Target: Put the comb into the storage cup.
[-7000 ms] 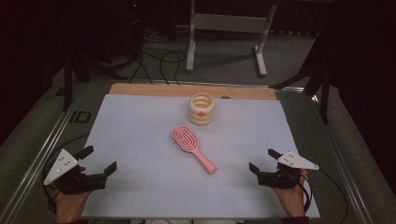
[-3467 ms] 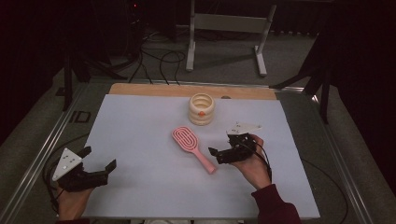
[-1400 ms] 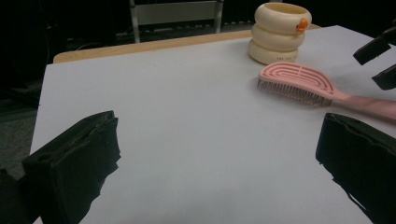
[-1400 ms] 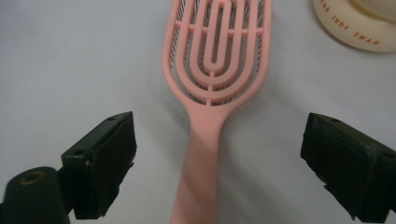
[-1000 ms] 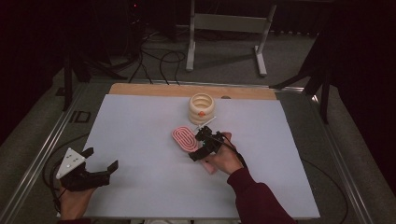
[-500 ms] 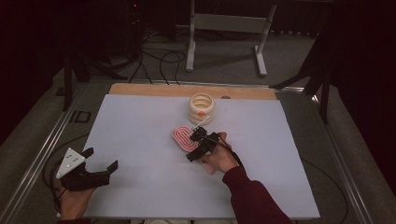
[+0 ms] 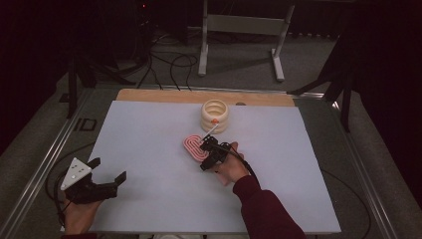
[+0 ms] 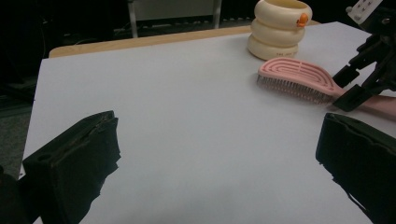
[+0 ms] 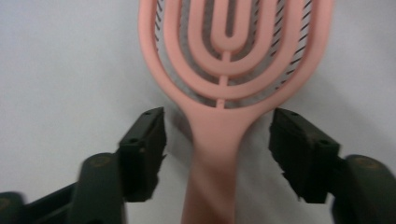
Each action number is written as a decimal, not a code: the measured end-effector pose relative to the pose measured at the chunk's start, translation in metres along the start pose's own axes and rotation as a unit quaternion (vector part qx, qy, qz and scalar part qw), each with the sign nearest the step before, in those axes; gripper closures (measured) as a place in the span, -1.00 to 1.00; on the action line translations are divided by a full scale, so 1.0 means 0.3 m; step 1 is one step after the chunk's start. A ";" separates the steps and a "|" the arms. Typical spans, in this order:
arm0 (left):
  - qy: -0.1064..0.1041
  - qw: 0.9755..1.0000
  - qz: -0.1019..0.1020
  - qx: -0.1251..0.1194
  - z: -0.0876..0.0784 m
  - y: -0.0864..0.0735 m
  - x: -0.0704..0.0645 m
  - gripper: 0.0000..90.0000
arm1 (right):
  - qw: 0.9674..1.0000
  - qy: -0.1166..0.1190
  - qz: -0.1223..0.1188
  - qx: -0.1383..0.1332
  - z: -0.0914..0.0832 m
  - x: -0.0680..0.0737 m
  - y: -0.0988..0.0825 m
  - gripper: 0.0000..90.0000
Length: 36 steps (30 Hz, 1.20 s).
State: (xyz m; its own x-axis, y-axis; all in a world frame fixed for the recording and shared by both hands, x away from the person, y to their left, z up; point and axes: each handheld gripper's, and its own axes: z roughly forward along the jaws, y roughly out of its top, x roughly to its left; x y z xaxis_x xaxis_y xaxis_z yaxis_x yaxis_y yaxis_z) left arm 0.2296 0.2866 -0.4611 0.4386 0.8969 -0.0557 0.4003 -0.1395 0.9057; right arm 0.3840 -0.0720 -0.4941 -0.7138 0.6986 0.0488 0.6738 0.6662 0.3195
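Observation:
A pink hairbrush point(image 7: 194, 147) lies bristles down near the middle of the white table mat point(image 7: 149, 129); it also shows as the pink brush point(image 8: 299, 79) and the brush neck point(image 9: 219, 126). My right gripper point(image 7: 208, 153) is over its handle, open, with one jaw on each side of the neck and a gap to both; the right gripper point(image 9: 217, 147) straddles the neck. The right gripper point(image 8: 362, 77) appears beside the brush. My left gripper point(image 7: 102, 174) rests open at the front left, and between the left gripper's point(image 8: 215, 158) jaws lies only mat.
A cream ringed holder point(image 7: 215, 115) with a small orange spot stands just behind the brush; the cream holder point(image 8: 279, 27) is at the top. A wooden board edge point(image 7: 199, 95) runs along the far side. A metal stand point(image 7: 241, 25) and cables lie on the floor beyond.
My right gripper came from the front right corner to the brush and now straddles its handle. In the last second it barely moved. The left gripper stayed put.

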 end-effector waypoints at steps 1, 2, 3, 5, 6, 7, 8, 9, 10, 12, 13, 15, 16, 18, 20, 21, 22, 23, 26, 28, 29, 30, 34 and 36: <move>0.000 1.000 0.000 0.000 0.000 0.000 0.000 -1.00 | 1.000 0.003 0.001 0.003 0.005 0.002 0.000 -0.10; 0.000 1.000 0.000 0.000 0.001 0.000 0.000 -1.00 | 1.000 0.002 0.001 0.007 0.007 0.002 0.001 -0.07; -0.001 1.000 0.000 0.000 0.001 -0.001 0.000 -1.00 | 1.000 0.000 0.000 0.007 0.010 0.004 0.000 -0.05; -0.001 1.000 0.001 0.001 0.003 -0.001 -0.001 -1.00 | 1.000 -0.002 0.000 0.007 0.008 0.003 0.000 0.02; -0.001 1.000 0.001 0.001 0.004 -0.001 -0.002 -1.00 | 1.000 -0.003 0.001 0.007 0.008 0.003 0.000 0.07; -0.001 1.000 0.002 0.002 0.005 -0.001 -0.003 -1.00 | 1.000 -0.005 -0.001 0.008 0.006 0.000 -0.001 0.10; -0.001 1.000 0.002 0.002 0.006 -0.001 -0.004 -1.00 | 1.000 -0.005 0.000 0.008 0.005 0.000 -0.002 0.14; -0.001 1.000 0.003 0.002 0.006 -0.001 -0.005 -1.00 | 1.000 -0.006 -0.001 0.008 0.005 0.000 -0.002 0.18; -0.002 1.000 0.002 0.002 0.007 -0.001 -0.006 -1.00 | 1.000 -0.009 -0.002 0.009 0.004 0.001 -0.002 0.21; -0.003 1.000 0.004 0.003 0.008 -0.001 -0.007 -1.00 | 1.000 -0.011 -0.004 0.008 0.005 0.003 -0.002 0.22; -0.003 1.000 0.003 0.002 0.009 -0.001 -0.009 -1.00 | 1.000 -0.011 -0.006 0.007 0.006 0.005 -0.003 0.22; -0.003 1.000 0.004 0.003 0.010 -0.001 -0.009 -1.00 | 1.000 -0.010 -0.008 0.008 0.005 0.008 -0.003 0.28; -0.003 1.000 0.004 0.003 0.010 -0.001 -0.009 -1.00 | 1.000 -0.010 -0.008 0.008 0.004 0.008 -0.003 0.31; -0.003 1.000 0.003 0.002 0.010 -0.002 -0.009 -1.00 | 1.000 -0.010 -0.012 0.009 0.004 0.007 -0.004 0.37; -0.004 1.000 0.002 0.001 0.010 -0.002 -0.009 -1.00 | 1.000 -0.011 -0.011 0.009 0.004 0.010 -0.004 0.41; -0.004 1.000 0.002 0.001 0.010 -0.002 -0.009 -1.00 | 1.000 -0.011 -0.013 0.009 0.003 0.009 -0.004 0.42; -0.004 1.000 0.002 0.001 0.010 -0.002 -0.008 -1.00 | 1.000 -0.012 -0.017 0.008 0.004 0.009 -0.004 0.42; -0.006 1.000 0.002 0.001 0.010 -0.003 -0.008 -1.00 | 1.000 -0.013 -0.021 0.009 0.003 0.008 -0.005 0.44; -0.006 1.000 0.002 0.001 0.011 -0.003 -0.008 -1.00 | 1.000 -0.013 -0.021 0.009 0.003 0.007 -0.005 0.47; -0.007 1.000 0.002 0.001 0.012 -0.003 -0.009 -1.00 | 1.000 -0.012 -0.021 0.010 0.002 0.007 -0.005 0.48; -0.007 1.000 0.002 0.001 0.012 -0.003 -0.008 -1.00 | 1.000 -0.011 -0.016 0.010 0.002 0.008 -0.005 0.48; -0.007 1.000 0.002 0.002 0.012 -0.004 -0.008 -1.00 | 1.000 -0.010 -0.018 0.012 0.000 0.008 -0.005 0.50; -0.008 1.000 0.001 0.001 0.012 -0.004 -0.008 -1.00 | 0.999 -0.016 -0.027 0.008 0.000 0.011 -0.008 0.52; -0.008 1.000 0.000 0.002 0.013 -0.005 -0.008 -1.00 | 0.999 -0.019 -0.032 0.005 0.000 0.014 -0.010 0.52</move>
State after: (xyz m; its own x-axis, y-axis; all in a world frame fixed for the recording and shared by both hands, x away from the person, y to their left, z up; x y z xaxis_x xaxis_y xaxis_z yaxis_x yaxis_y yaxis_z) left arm 0.2312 0.2831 -0.4640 0.4507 0.8905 -0.0619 0.4028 -0.1410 0.9043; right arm 0.3789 -0.0711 -0.4949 -0.7480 0.6637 -0.0069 0.6291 0.7122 0.3115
